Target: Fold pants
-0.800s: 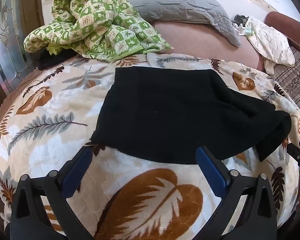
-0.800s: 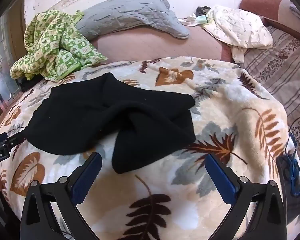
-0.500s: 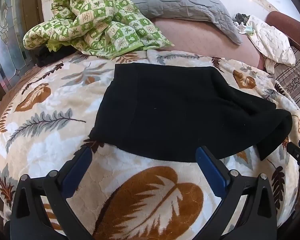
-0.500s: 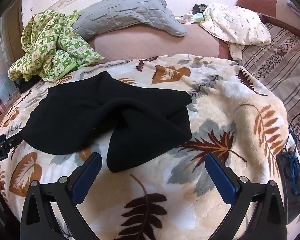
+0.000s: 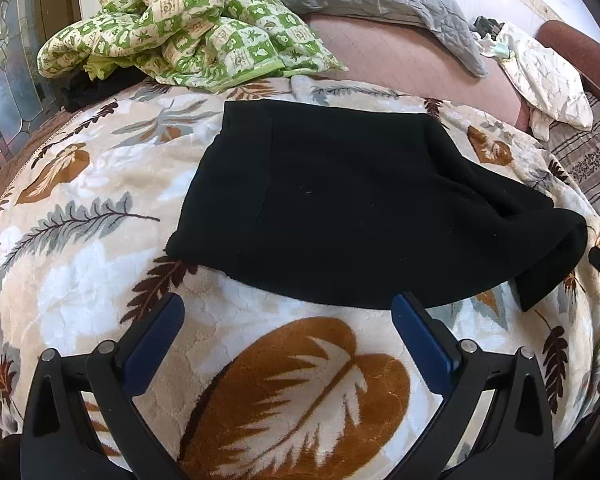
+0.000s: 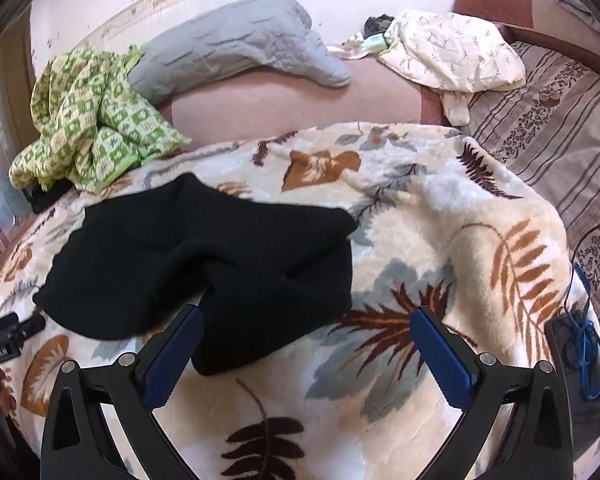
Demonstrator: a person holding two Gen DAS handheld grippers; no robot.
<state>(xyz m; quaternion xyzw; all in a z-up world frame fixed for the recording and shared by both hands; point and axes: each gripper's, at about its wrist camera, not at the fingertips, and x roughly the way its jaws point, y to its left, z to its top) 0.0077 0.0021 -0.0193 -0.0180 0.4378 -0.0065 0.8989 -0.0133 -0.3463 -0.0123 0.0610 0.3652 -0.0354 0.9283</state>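
Observation:
Black pants (image 5: 352, 200) lie folded into a thick bundle on a cream blanket with brown and grey leaves (image 5: 80, 264). My left gripper (image 5: 288, 308) hovers open over the blanket just short of the bundle's near edge, nothing between its blue pads. From the right wrist view the pants (image 6: 220, 256) show a twisted crease, with one flap hanging toward me. My right gripper (image 6: 308, 320) is open above that near flap; its left fingertip (image 6: 188, 320) overlaps the cloth's edge in the picture, and I cannot tell if it touches. The other gripper's tip shows at each view's edge.
A green checked quilt (image 5: 188, 20) is heaped at the back left, with a grey pillow (image 6: 236, 48) beside it. A cream patterned cloth (image 6: 452, 52) lies at the back right on a striped sheet (image 6: 560, 128). A dark device with a blue cord (image 6: 580, 344) rests at the blanket's right edge.
Both grippers have moved a little forward toward the pants, which sit lower and closer in each view. The pants have not moved and both grippers stay open.

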